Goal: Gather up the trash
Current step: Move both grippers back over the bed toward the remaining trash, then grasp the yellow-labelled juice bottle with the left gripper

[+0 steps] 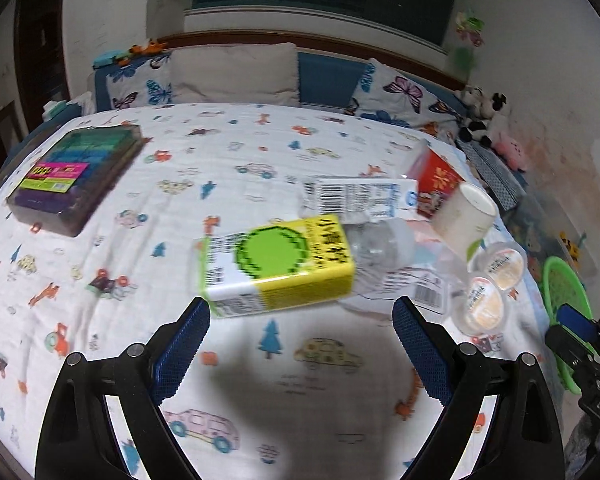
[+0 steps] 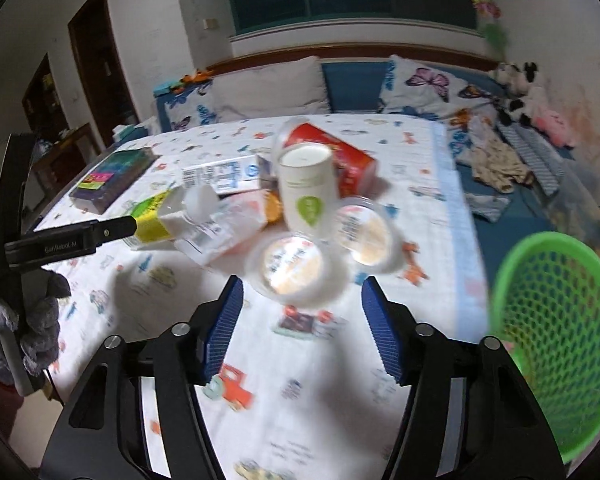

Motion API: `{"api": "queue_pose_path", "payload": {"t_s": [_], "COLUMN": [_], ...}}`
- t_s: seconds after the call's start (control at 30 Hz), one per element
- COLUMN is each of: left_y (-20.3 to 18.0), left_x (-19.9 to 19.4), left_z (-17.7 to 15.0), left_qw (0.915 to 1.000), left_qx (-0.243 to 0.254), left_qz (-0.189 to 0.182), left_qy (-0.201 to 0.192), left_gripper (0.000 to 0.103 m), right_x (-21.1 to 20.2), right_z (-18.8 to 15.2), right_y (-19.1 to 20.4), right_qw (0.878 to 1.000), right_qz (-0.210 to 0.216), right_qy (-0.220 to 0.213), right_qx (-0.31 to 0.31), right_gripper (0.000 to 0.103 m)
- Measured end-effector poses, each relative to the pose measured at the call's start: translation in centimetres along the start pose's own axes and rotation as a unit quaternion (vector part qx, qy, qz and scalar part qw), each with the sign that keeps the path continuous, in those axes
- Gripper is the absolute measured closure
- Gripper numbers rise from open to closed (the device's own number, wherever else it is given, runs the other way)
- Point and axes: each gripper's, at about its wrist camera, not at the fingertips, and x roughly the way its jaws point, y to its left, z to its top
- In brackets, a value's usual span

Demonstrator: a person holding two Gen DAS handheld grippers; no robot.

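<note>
Landmark: the yellow-and-green cardboard drink carton (image 1: pixel 276 266) lies on its side on the bed's white sheet printed with little cars (image 1: pixel 220 152), long axis running across the left wrist view, one end tipped slightly up to the right.
Left gripper: the left gripper (image 1: pixel 300 320) with blue ribbed pads is spread wide just short of the carton, its finger (image 1: pixel 186 344) close to the carton's lower left corner; nothing is between the jaws.
Right gripper: the right gripper (image 2: pixel 302 304) is also parted with nothing between the jaws; it hangs above the sheet just short of two round clear plastic cups with foil lids (image 2: pixel 296 268).
Rest of the trash: right of the carton sit the two foil-lidded cups, a white paper cup (image 2: pixel 306 188) standing roughly upright, and a red printed box (image 2: pixel 348 160) behind it; a white carton with a barcode (image 1: pixel 356 198) lies just behind the yellow one, long axis across; crumpled clear plastic (image 1: pixel 380 246) touches the carton's right end.
Bin: a green mesh plastic basket (image 2: pixel 556 320) stands well right of the carton, off the bed's edge.
Elsewhere: a dark box of coloured blocks (image 1: pixel 76 176) lies well left of the carton.
</note>
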Motion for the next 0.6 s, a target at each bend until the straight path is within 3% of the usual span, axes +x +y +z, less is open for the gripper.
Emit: {"api": "queue_pose_path", "payload": {"t_s": [0.2,0.4,0.6], "left_y": [1.9,3.2,2.6], "left_x": [-0.1,0.1,0.4], "left_z": [0.2,0.4,1.1], "left_qw": [0.9999,0.9998,0.9997], "left_qx": [-0.012,-0.013,0.024], "left_qz": [0.011,0.015,0.005], "left_qy": [-0.003,-0.003,-0.004], "left_gripper": [0.013,0.013,0.013], "right_x": [3.7,6.8,9.2], "right_z": [2.0,3.2,3.9], "right_y": [2.1,3.9,4.3], "right_qw": [0.999,0.998,0.997], "right_qz": [0.029,0.032,0.029], "right_qy": [0.017,0.032,0.049], "right_qx": [-0.015,-0.044,-0.054], "right_gripper": [0.048,0.050,0.054]}}
